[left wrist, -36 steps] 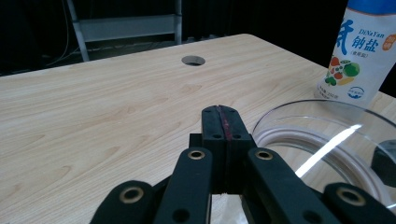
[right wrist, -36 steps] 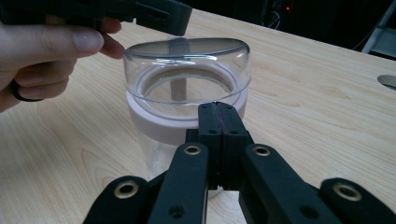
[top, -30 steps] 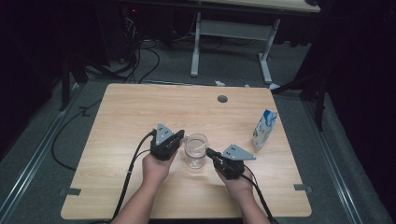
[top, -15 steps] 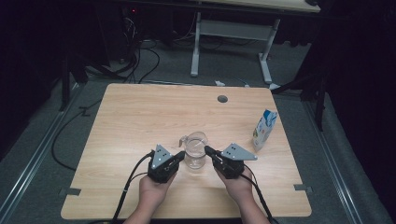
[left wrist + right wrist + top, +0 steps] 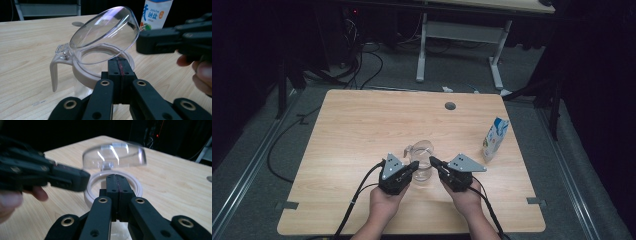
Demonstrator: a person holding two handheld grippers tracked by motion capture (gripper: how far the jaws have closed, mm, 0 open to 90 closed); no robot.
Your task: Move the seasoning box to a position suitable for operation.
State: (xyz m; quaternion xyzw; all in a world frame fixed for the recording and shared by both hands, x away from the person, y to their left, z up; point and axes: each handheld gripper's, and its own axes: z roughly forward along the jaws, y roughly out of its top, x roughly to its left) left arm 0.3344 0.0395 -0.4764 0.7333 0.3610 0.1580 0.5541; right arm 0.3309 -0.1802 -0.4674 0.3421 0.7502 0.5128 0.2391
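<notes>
clear pitcher (image 5: 422, 165) on tabletop (image 5: 352, 125), hinged lid (image 5: 105, 32) raised.
left hand-held gripper (image 5: 411, 169) and right hand-held gripper (image 5: 434, 163) flank it, jaws closed empty, likely steadying.

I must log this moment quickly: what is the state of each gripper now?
Left gripper: closed, holding nothing, beside the clear jug.
Right gripper: closed, holding nothing, at the jug's other side.
</notes>
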